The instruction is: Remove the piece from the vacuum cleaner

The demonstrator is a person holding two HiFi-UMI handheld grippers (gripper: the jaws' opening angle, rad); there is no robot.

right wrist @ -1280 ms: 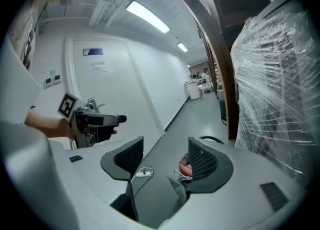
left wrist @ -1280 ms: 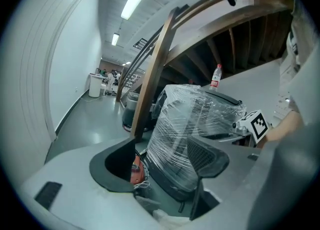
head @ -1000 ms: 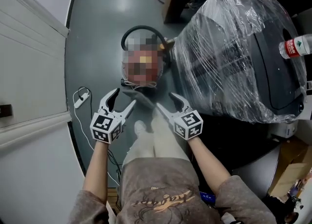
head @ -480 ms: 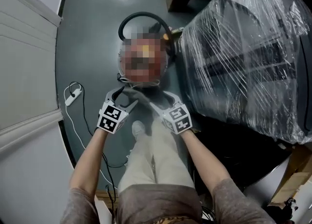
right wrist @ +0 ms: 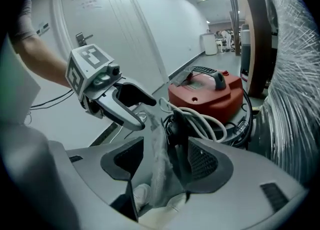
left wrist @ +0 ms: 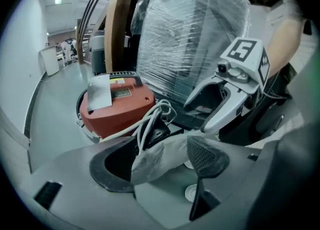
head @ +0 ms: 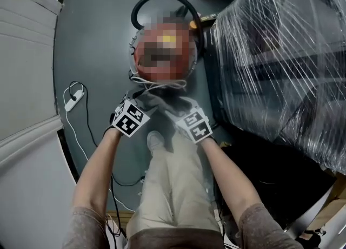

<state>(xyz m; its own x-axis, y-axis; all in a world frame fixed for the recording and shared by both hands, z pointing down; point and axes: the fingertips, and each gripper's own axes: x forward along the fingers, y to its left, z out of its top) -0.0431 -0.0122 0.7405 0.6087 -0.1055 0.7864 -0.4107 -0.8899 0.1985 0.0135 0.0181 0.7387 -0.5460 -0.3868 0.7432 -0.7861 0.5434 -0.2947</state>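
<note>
— Left tool point(left wrist: 163, 160)?
— Jaws apart, grey cloth piece point(left wrist: 154, 158) lying loosely between the pads.
— Right tool point(right wrist: 165, 164)?
— Narrower gap, same piece hanging between the jaws, not clearly pinched.
— And the piece itself?
— Just in front of the red vacuum cleaner point(left wrist: 117, 105), beside its looped white cord point(right wrist: 201, 119), low over the grey floor point(head: 102, 42).
— The 2 tools?
— Nearly tip to tip over it, close to the plastic-wrapped bulk point(head: 281, 53) on the right.
</note>
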